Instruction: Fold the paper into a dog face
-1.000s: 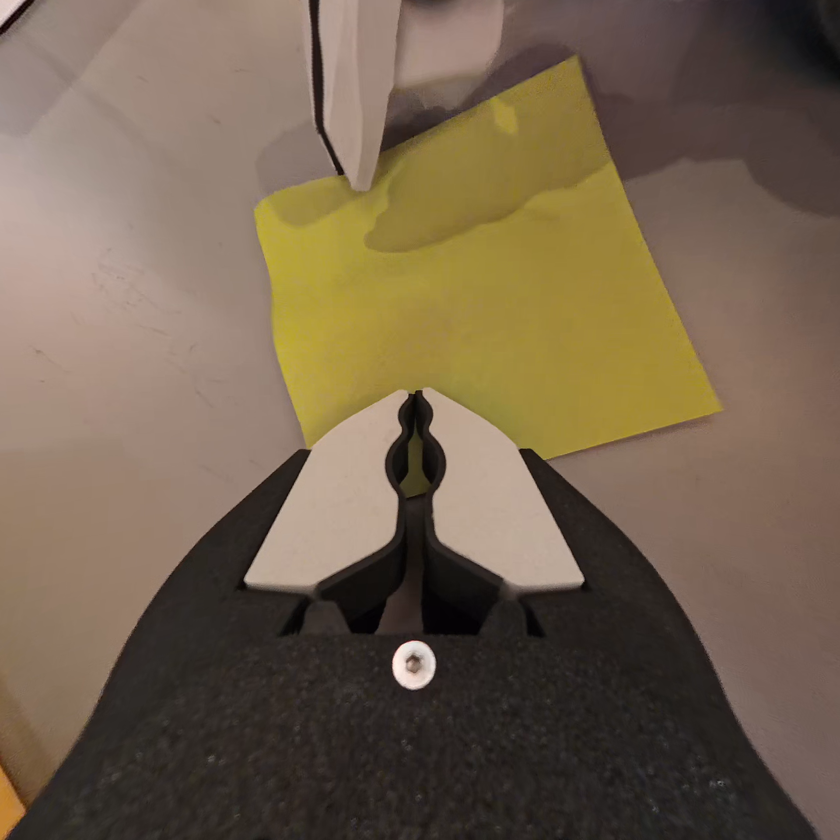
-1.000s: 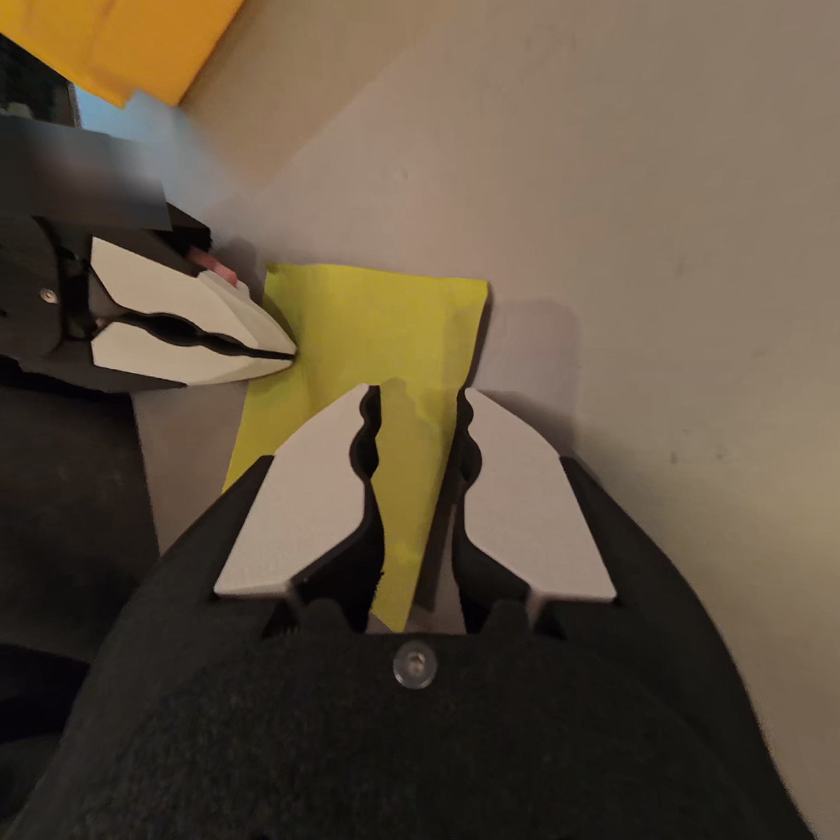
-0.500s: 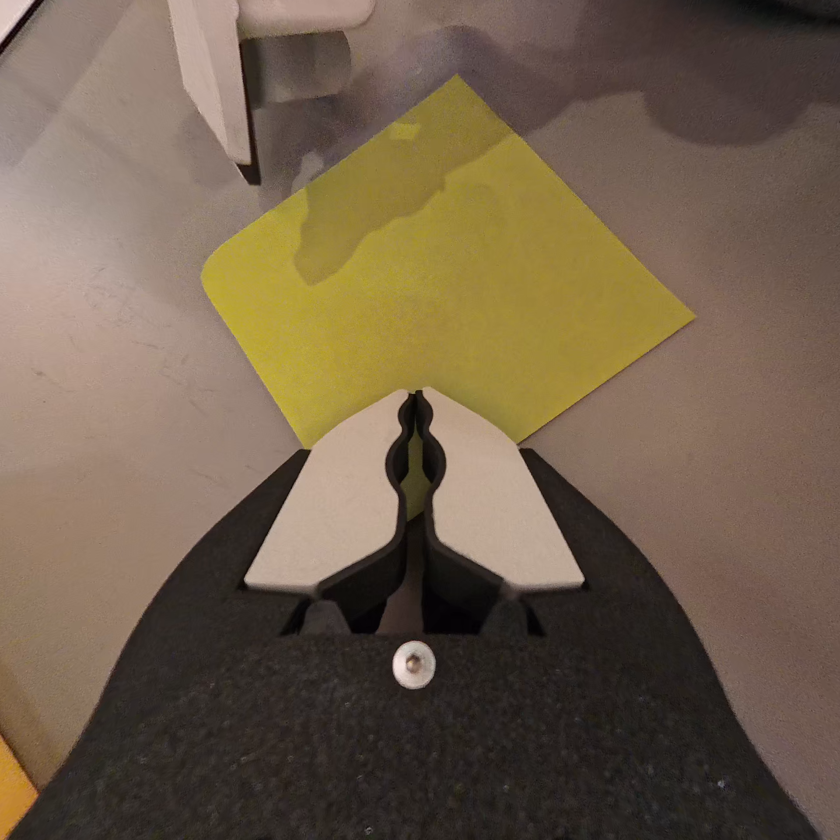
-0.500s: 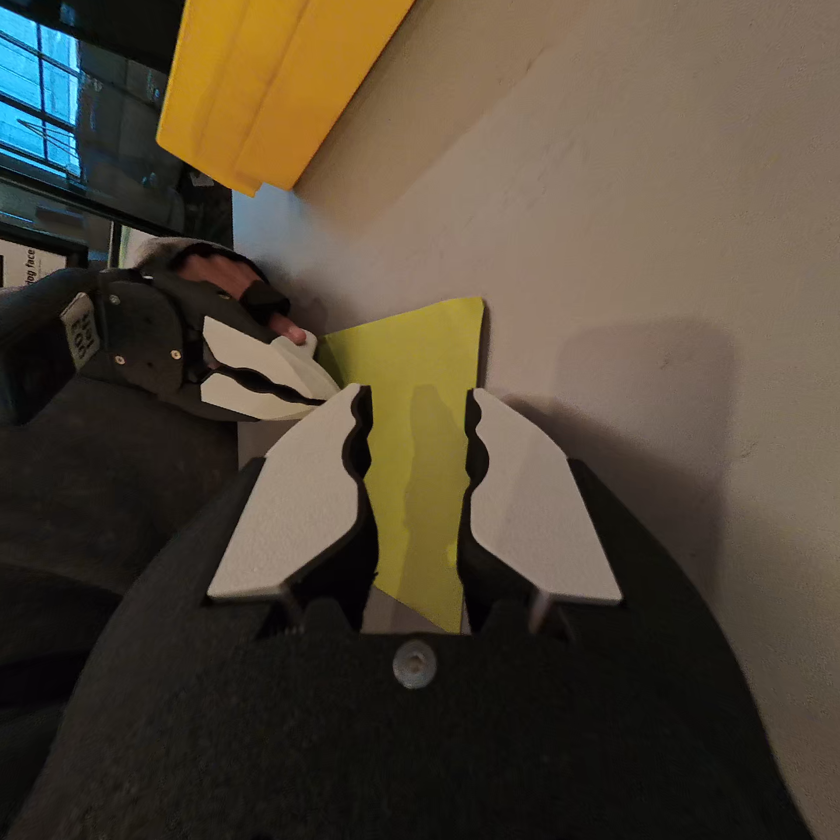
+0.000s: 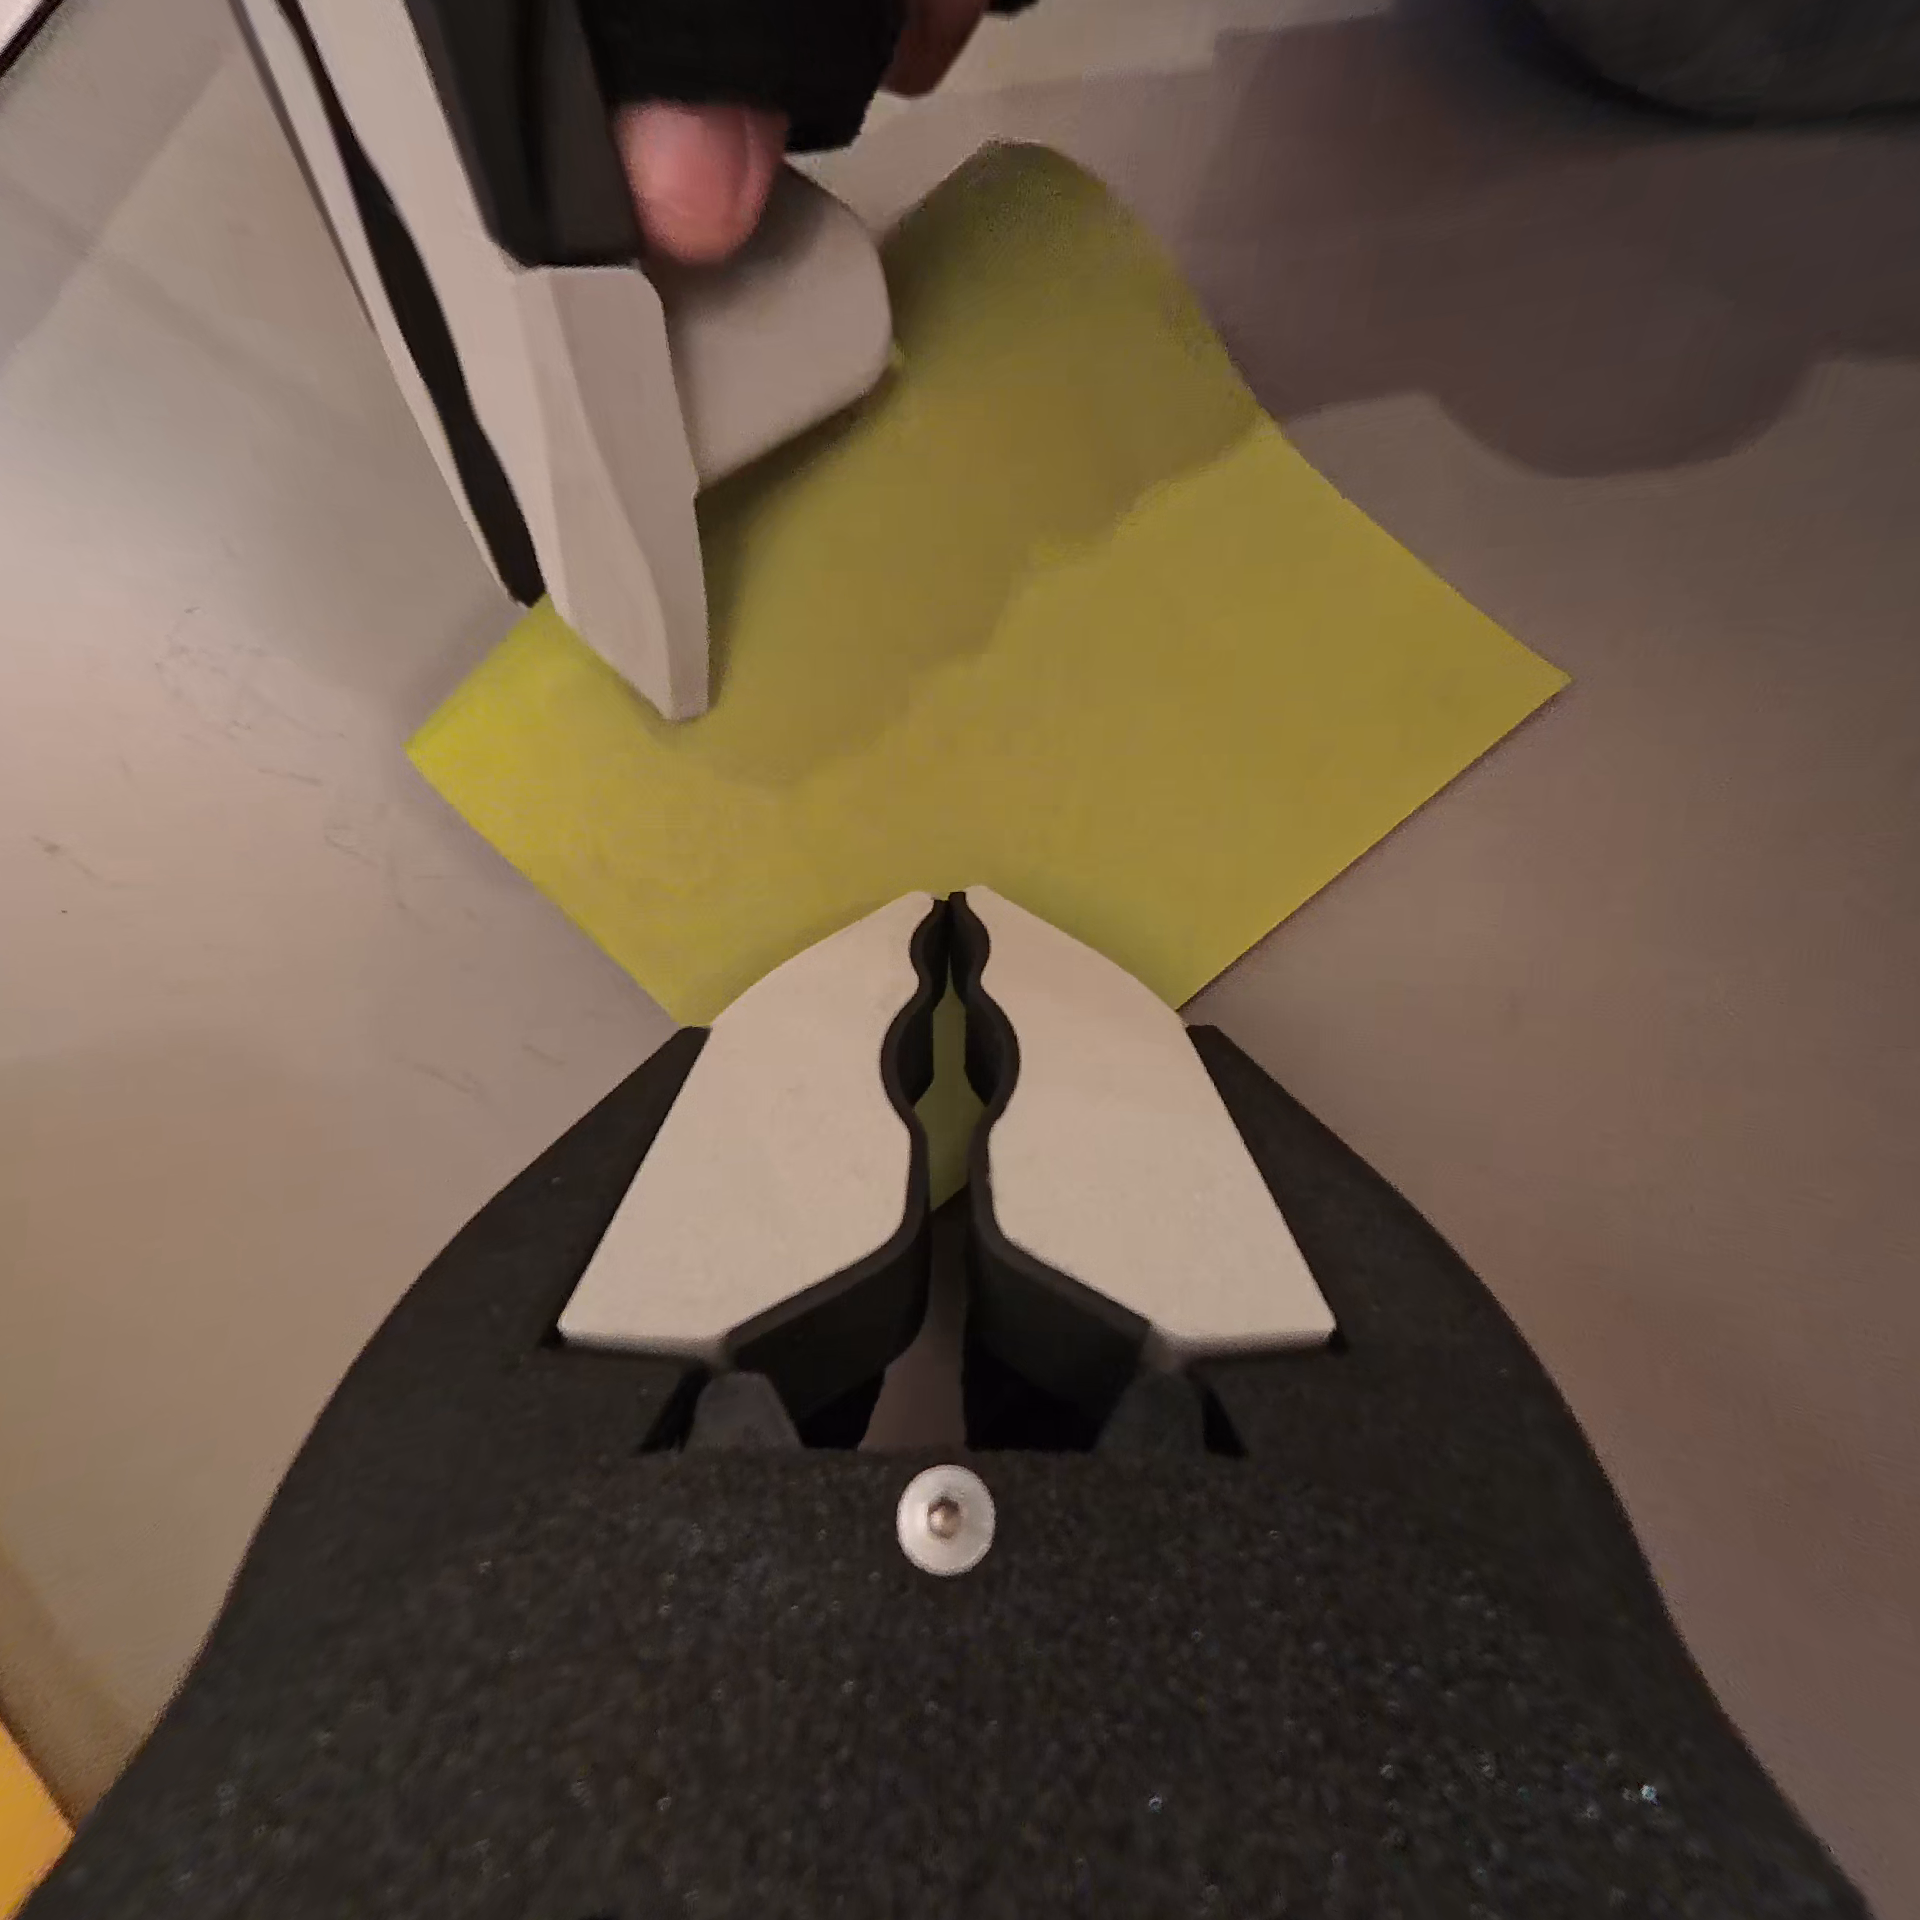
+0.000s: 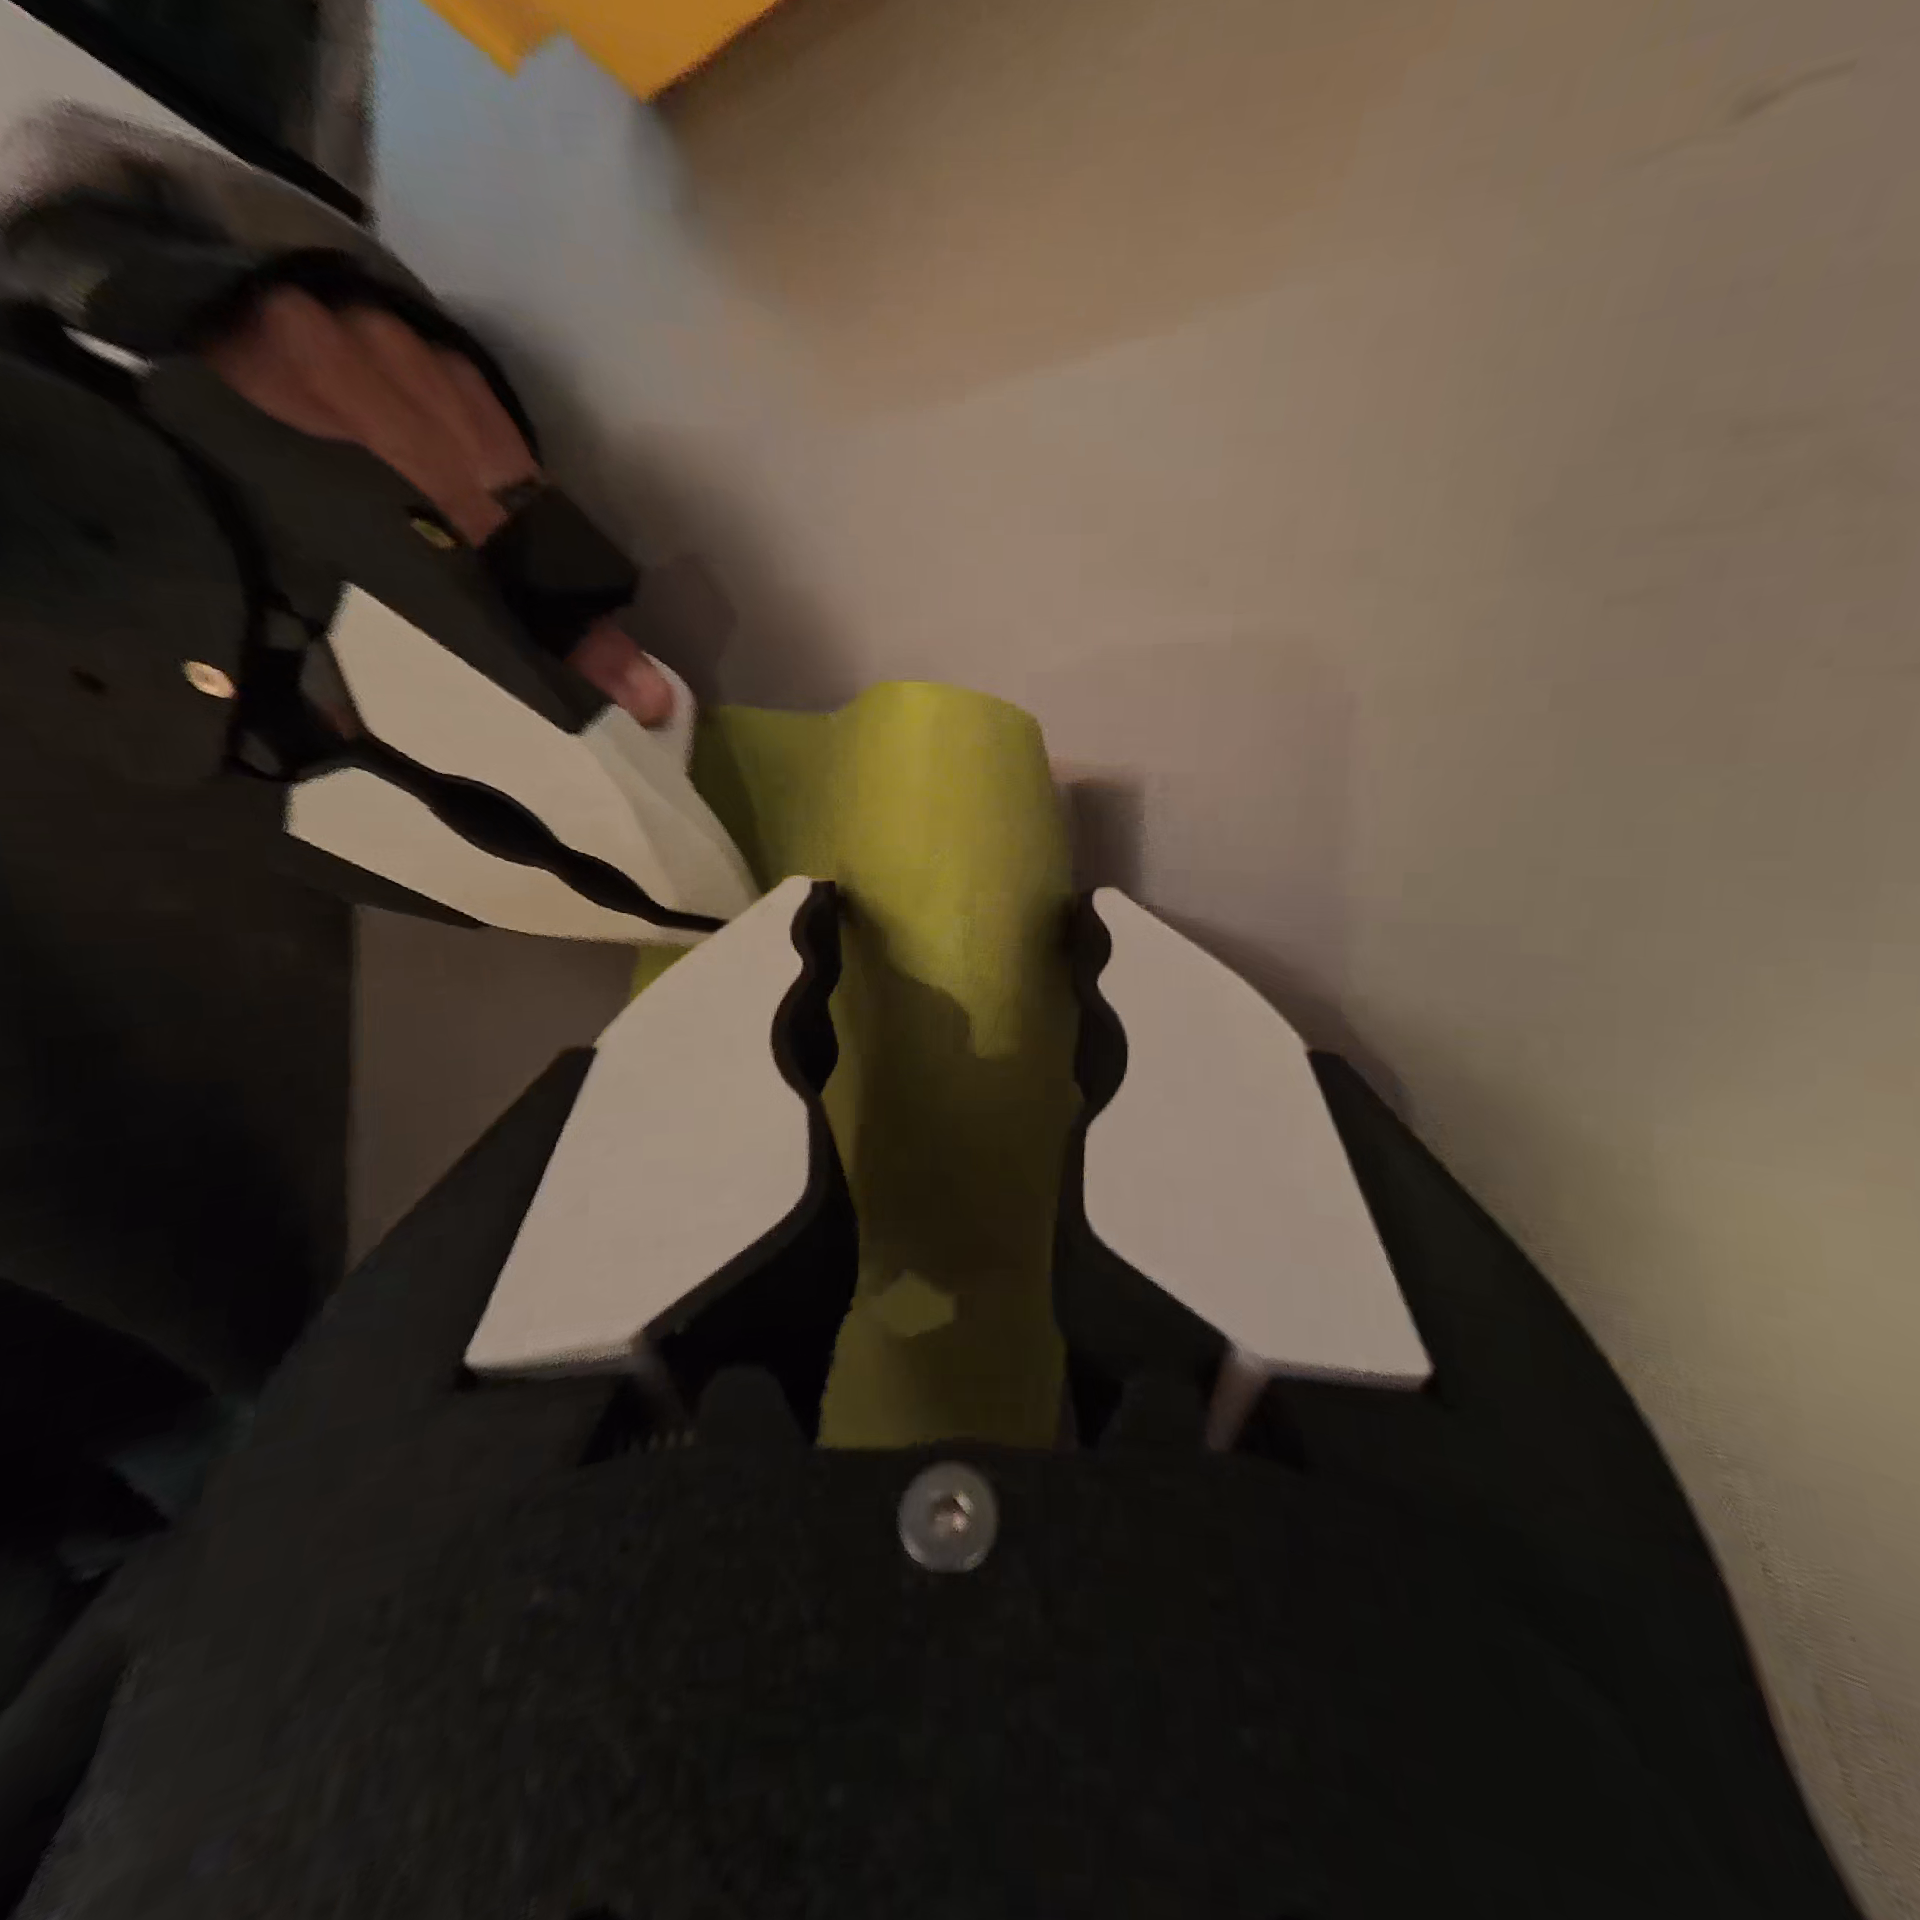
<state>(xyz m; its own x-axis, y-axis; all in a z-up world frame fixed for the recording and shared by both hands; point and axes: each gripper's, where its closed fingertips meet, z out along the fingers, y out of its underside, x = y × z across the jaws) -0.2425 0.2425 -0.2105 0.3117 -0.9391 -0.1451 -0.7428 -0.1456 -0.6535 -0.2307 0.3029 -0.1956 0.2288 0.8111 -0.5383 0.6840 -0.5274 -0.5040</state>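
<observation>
A yellow-green square paper (image 5: 1039, 727) lies on the grey table (image 5: 1558, 1039), turned like a diamond in the left wrist view. My left gripper (image 5: 951, 904) is shut on its near corner. My right gripper (image 5: 613, 655) comes down from the upper left, and one fingertip (image 5: 675, 696) touches the paper near its left corner. In the right wrist view my right gripper (image 6: 954, 899) is open, with the paper (image 6: 956, 831) bowed up between its fingers. The left gripper (image 6: 717, 920) sits shut at the paper's left edge.
A gloved hand (image 5: 696, 177) holds the right gripper, and another hand (image 6: 416, 416) holds the left one. A yellow object (image 6: 623, 42) lies at the table's far side. A yellow edge (image 5: 21, 1797) shows at the bottom left of the left wrist view. One gripper's finger ends stand about 7 centimetres off the other's. The yellow object (image 6: 623, 42) is about 25 centimetres from both grippers' fingertips.
The paper has turned in my left gripper's hold from nearly square-on to a diamond. My right gripper has come down onto the paper's left part. The paper now bows up.
</observation>
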